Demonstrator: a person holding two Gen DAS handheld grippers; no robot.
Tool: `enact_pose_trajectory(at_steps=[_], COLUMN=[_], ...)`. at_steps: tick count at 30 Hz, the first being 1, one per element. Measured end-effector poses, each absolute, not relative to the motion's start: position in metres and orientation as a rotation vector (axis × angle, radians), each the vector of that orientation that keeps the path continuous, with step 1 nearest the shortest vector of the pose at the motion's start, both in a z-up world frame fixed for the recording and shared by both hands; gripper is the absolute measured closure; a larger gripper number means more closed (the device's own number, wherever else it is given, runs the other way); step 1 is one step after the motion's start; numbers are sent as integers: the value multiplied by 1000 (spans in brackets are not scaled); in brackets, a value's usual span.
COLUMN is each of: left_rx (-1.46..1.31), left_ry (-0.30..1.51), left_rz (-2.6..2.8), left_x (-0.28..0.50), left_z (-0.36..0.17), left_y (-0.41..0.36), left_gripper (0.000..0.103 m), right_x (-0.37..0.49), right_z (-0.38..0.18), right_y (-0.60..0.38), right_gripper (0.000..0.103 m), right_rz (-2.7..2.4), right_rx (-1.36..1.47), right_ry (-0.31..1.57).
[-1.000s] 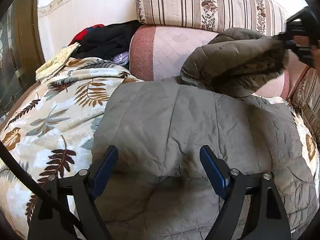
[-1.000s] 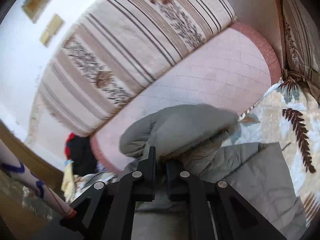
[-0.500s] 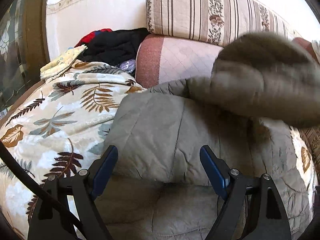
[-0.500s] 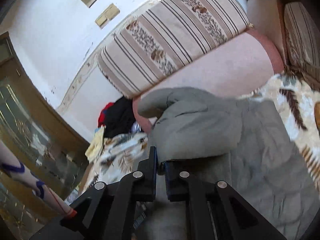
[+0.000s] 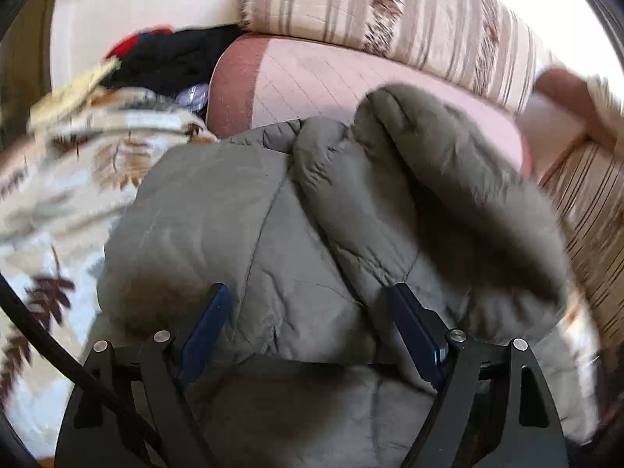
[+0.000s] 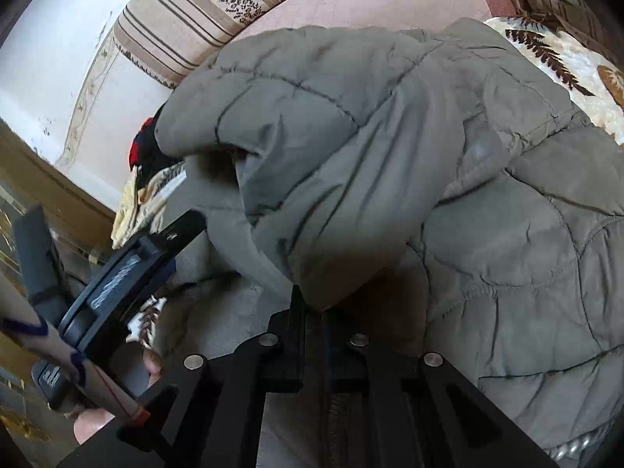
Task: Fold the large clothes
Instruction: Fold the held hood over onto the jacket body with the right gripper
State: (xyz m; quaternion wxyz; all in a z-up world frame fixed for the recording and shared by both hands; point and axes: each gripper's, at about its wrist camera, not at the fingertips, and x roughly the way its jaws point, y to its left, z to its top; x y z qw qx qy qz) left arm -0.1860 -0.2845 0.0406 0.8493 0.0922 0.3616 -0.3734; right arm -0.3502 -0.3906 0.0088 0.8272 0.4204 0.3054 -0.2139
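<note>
The coat (image 5: pixel 241 234) lies across the leaf-print blanket (image 5: pixel 58 202) on the sofa, its top end toward the bolster (image 5: pixel 335 82) at the back. The hood (image 6: pixel 331 124) is doubled over the coat's body, bunched and puffy instead of flat.

My right tongs (image 6: pixel 312 312) are pinched tight on the hood's rim; the jaws show almost no gap. My left tongs (image 5: pixel 312 319) gape wide over the near part of the coat with nothing between the pads (they only hover there).

What could go wrong: the padding is springy, so I judge that if I let go before the hood is pressed down, it will roll back toward the bolster. Pulling too far forward could drag the whole coat toward the near edge, since nothing pins it. The slick shell might also slip out of a thin pinch.

Room is good on the blanket to the left. At the back the bolster and a dark clothes pile (image 5: pixel 171 54) crowd the left rear corner; a striped cushion (image 5: pixel 585 195) hems in the right side.
</note>
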Motion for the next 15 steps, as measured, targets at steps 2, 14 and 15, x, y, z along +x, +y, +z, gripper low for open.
enact_pose_trajectory(at_steps=[2, 14, 15], left_rx=[278, 276, 245], left_ry=[763, 782, 771], left_rz=[-749, -726, -735], left_x=[-189, -185, -185], left_z=[29, 32, 40], left_y=[-295, -293, -289], left_gripper=[20, 15, 15], right_x=[-352, -378, -373], right_z=[3, 118, 128], right_y=[-392, -416, -424], right_gripper=[96, 93, 92], right_rz=[-440, -518, -533], right_rx=[899, 555, 544], right_ry=[670, 507, 495])
